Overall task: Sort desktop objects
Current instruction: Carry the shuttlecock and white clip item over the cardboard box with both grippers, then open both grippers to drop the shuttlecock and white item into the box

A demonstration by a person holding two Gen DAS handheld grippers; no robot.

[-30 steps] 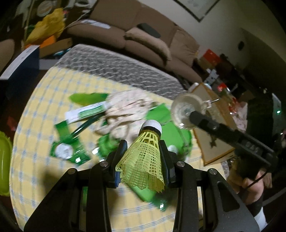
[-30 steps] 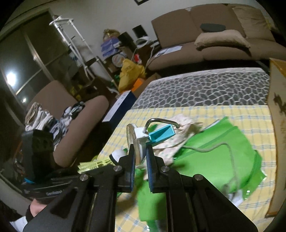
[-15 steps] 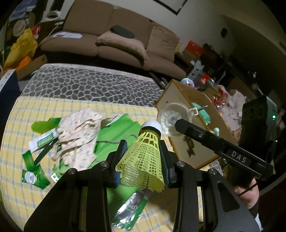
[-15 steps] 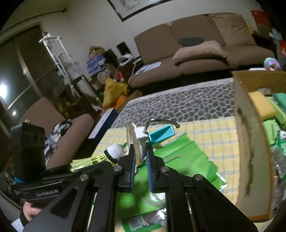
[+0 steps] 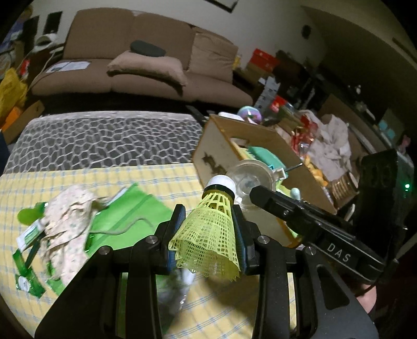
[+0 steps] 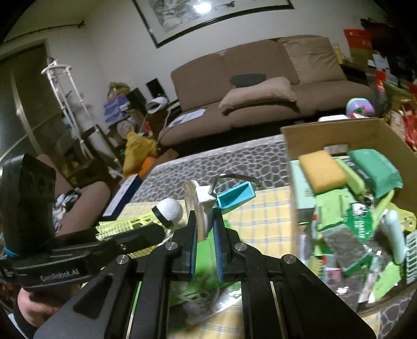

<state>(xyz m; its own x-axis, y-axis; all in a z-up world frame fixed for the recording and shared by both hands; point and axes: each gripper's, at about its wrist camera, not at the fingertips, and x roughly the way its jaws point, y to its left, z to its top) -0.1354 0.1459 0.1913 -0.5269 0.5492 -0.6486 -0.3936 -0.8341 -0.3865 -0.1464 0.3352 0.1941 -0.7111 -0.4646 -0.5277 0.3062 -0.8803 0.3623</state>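
A brown sofa point(image 6: 260, 86) stands against the pale wall at twelve o'clock, with a tan cushion point(image 6: 258, 92) and a dark flat thing lying on its seat, and a large framed picture point(image 6: 208, 15) hangs above it, catching a spot of glare from a lamp. At nine o'clock in the right wrist view are a dark doorway, a white rack point(image 6: 65, 86) and a yellow bag point(image 6: 139, 148) on the cluttered floor, with a brown armchair point(image 6: 86, 198) lower down at eight o'clock. At three o'clock the room is dim, with red boxes point(image 5: 263, 61) stacked by the wall, and the table point(image 5: 91, 138) wears a grey pebble-patterned cover and a yellow checked cloth point(image 5: 78, 177).
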